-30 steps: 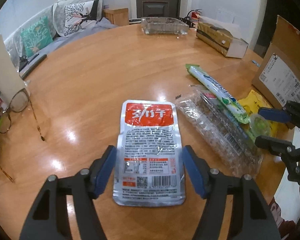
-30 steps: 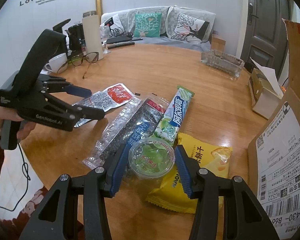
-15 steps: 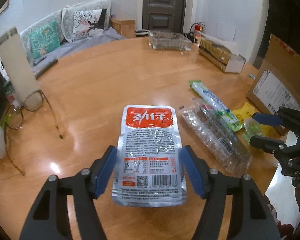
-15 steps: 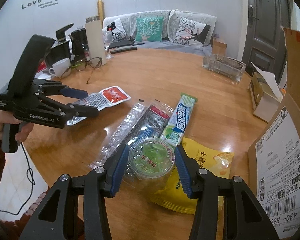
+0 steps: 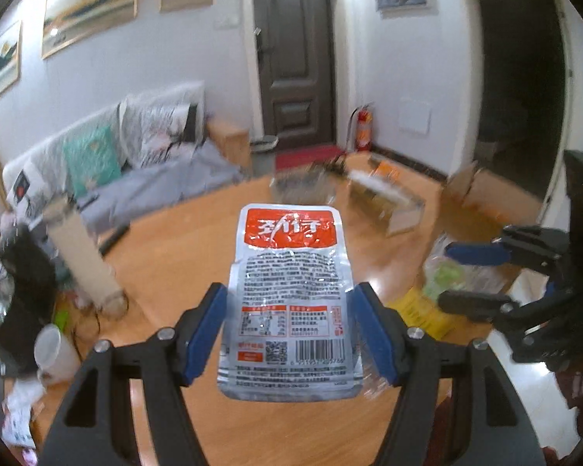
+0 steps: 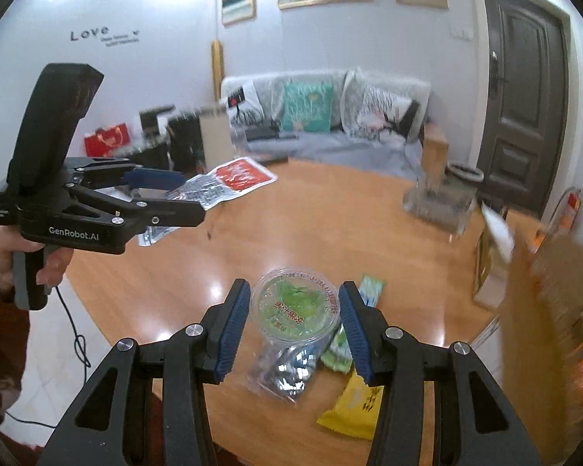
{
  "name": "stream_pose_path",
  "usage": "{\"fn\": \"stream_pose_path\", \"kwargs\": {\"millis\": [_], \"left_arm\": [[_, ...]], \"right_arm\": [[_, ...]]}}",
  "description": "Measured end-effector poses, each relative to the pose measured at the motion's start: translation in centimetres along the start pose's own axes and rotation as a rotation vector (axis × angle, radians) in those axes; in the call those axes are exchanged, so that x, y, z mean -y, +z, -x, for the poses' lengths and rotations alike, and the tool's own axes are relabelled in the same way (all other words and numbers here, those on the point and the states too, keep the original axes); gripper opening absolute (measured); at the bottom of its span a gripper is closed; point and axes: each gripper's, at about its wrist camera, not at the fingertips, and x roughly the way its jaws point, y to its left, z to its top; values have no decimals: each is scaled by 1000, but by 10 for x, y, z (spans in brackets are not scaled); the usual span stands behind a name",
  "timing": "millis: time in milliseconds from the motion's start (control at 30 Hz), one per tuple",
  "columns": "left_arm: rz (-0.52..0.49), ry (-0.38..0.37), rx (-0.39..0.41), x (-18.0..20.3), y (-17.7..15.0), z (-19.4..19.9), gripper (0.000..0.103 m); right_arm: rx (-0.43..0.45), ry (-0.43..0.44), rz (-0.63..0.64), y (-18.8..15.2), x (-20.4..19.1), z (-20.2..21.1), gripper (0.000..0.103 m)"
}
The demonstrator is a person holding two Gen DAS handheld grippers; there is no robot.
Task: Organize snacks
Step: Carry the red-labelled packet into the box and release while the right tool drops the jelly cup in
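Note:
My left gripper [image 5: 289,322] is shut on a silver pouch with a red top [image 5: 289,295] and holds it in the air above the round wooden table [image 5: 182,256]. The pouch also shows in the right wrist view [image 6: 217,186], sticking out of the left gripper [image 6: 167,194]. My right gripper [image 6: 294,320] is shut on a clear cup of green jelly [image 6: 295,305], lifted above the table. It shows at the right of the left wrist view [image 5: 474,275]. Below lie a clear packet [image 6: 283,369], a green-white bar [image 6: 365,291] and a yellow bag [image 6: 353,407].
A brown cardboard box [image 6: 544,334] stands at the table's right edge, with an open white carton [image 6: 489,268] and a glass tray [image 6: 439,206] behind. At the table's left are a tall cream flask [image 5: 81,252], a white cup [image 5: 54,353] and dark clutter.
Both grippers have risen well above the table with their loads. The pouch and the jelly cup went up with them and the views tilted towards the room.

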Motion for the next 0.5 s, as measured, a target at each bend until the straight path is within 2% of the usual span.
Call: {"fn": "stream_pose_path", "kwargs": {"millis": [200,300,500], "left_arm": [[-76,-97,106,51,54,33,64],[-117,-173,142,84,78,37,65],[-220,-305,134,161,111,12,65]], "right_arm": [[96,-57,17,26,10,60,44],[123,-99,2,31,27,90,44],[112,-243,-68,17,82,139,44]]}}
